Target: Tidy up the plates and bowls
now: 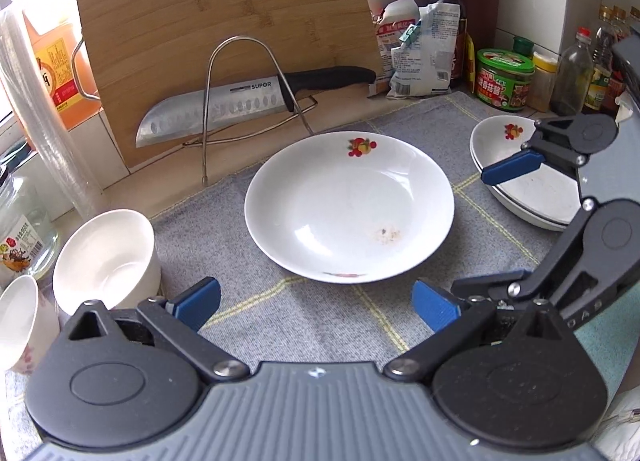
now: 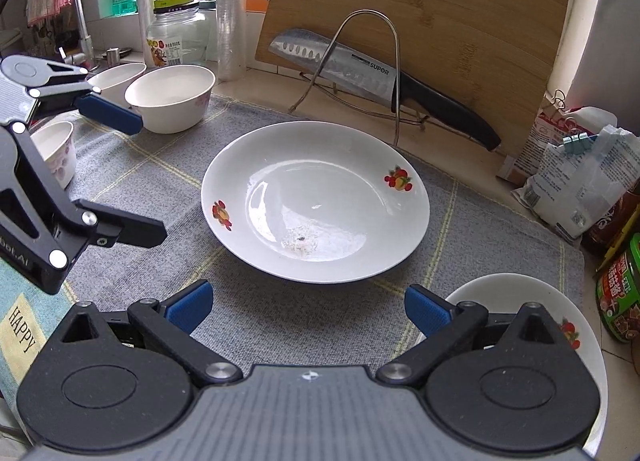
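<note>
A white plate with fruit prints [image 1: 350, 207] [image 2: 316, 201] lies alone in the middle of the grey cloth [image 1: 320, 317], a small dirty spot in its well. My left gripper [image 1: 316, 307] hovers open just in front of its near rim, nothing between the blue pads. My right gripper [image 2: 308, 309] is open too, facing the same plate from the other side, and shows at the right of the left wrist view [image 1: 472, 231]. Two stacked matching plates [image 1: 520, 189] [image 2: 516, 293] sit under the right gripper. White bowls [image 1: 104, 257] [image 2: 170, 97] stand beside the left gripper [image 2: 138, 177].
A bamboo cutting board [image 1: 224, 29] leans at the back, with a knife [image 1: 240, 105] resting on a wire rack [image 1: 248, 101]. Bottles, jars [image 1: 504, 79] and bags [image 1: 424, 57] crowd the back right. A glass jar [image 2: 174, 39], a film roll [image 2: 230, 13] and a tap [image 2: 78, 17] stand near the bowls.
</note>
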`<action>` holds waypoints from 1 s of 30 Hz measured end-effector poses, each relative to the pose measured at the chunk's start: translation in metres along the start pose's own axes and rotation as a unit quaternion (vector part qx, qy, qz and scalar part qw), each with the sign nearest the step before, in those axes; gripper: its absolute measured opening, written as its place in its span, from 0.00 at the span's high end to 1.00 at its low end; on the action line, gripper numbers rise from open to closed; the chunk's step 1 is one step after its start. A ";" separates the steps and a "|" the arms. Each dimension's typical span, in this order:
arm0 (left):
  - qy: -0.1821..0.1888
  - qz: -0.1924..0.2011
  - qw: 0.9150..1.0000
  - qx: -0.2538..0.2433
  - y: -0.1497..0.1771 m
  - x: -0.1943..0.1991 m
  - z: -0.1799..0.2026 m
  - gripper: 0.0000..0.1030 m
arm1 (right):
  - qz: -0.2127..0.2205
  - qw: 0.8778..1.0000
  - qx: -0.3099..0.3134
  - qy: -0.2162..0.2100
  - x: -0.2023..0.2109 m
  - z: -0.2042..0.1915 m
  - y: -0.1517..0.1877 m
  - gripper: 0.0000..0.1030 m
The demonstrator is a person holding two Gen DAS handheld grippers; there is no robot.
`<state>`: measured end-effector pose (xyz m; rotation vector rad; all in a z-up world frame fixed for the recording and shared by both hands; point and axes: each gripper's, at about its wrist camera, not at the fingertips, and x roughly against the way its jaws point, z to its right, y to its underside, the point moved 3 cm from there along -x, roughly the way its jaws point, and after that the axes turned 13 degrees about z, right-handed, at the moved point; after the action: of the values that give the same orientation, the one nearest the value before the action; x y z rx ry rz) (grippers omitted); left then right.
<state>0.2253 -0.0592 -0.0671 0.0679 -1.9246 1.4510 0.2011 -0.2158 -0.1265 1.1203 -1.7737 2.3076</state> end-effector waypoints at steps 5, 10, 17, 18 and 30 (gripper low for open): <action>0.036 0.003 0.999 0.007 -0.023 -0.017 -0.013 0.01 | -0.017 1.000 0.000 0.020 -0.005 -0.014 0.002 0.00; 0.068 -0.010 0.997 0.020 -0.048 -0.046 -0.019 0.01 | -0.034 0.999 0.002 0.029 -0.016 -0.028 0.008 0.00; 0.087 -0.039 0.995 0.007 -0.064 -0.092 -0.020 0.01 | -0.040 0.998 -0.013 0.040 -0.029 -0.030 0.014 0.00; 0.091 -0.043 0.995 0.004 -0.065 -0.097 -0.021 0.01 | -0.038 0.998 -0.020 0.038 -0.029 -0.028 0.015 0.00; 0.143 -0.100 0.984 -0.023 -0.071 -0.140 -0.026 0.01 | -0.025 0.996 -0.077 0.036 -0.046 -0.014 0.011 0.00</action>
<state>0.3740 -0.1142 -0.0846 0.0279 -1.6652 1.2111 0.2233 -0.1901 -0.1618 1.0323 -1.8392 2.1149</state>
